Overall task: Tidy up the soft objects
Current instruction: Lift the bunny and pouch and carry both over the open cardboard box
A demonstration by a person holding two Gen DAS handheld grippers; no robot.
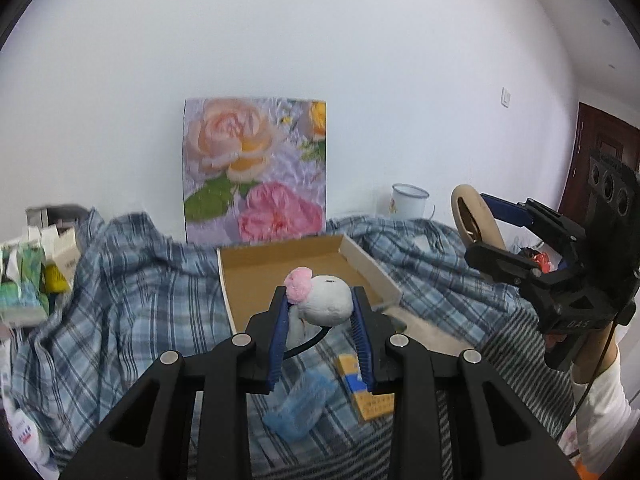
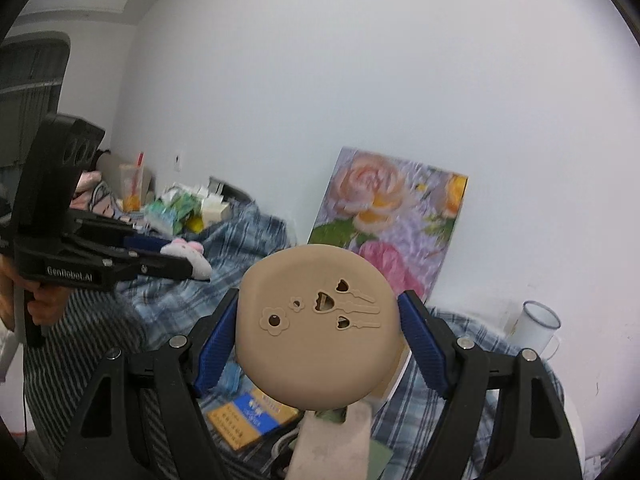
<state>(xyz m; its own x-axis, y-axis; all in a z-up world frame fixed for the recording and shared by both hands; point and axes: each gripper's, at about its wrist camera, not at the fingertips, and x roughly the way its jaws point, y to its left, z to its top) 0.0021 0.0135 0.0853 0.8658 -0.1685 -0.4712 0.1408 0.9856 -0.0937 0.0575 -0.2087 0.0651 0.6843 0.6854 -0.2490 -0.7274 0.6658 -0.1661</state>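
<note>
Fuzzy plush toy (image 1: pixel 324 300); matt smooth tan pad (image 2: pixel 320 328); plain brown cardboard box (image 1: pixel 280 268); woven plaid cloth (image 1: pixel 120 280)

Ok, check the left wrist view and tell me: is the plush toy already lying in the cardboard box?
No: the plush toy is gripped between the left tongs, held above the cardboard box.

Even soft indoor light; fisheye warp w/ dark corners; slight blur.

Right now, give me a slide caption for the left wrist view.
Left hand-held gripper grips a white-and-pink plush toy above an open cardboard box.
</note>
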